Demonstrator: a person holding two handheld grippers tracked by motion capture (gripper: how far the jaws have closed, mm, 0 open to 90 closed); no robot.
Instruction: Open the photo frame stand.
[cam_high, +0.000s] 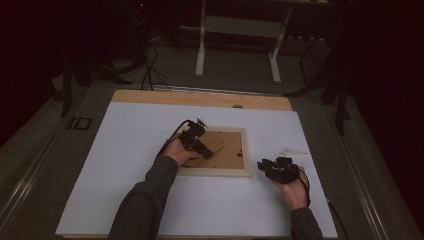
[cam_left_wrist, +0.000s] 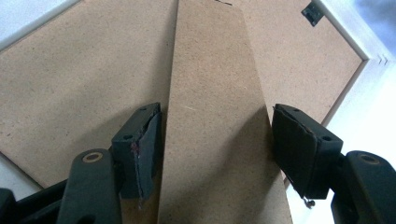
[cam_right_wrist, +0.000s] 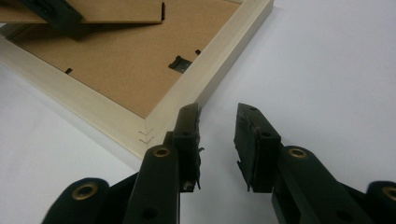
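My left claw (cam_left_wrist: 215, 140) straddles the stand flap (cam_left_wrist: 210, 93) on the face-down picture frame (cam_right_wrist: 205, 74), jaws spread and not gripping it, while my right claw (cam_right_wrist: 217, 140) waits half-open and empty just beside the frame's corner.

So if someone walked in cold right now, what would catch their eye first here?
The picture frame, lying face down mid-table on the white sheet, brown backing up. The left gripper is over it, its jaws open either side of the backing's fold-out stand, without clamping it. The right gripper sits open and empty on the sheet just off the frame's corner.
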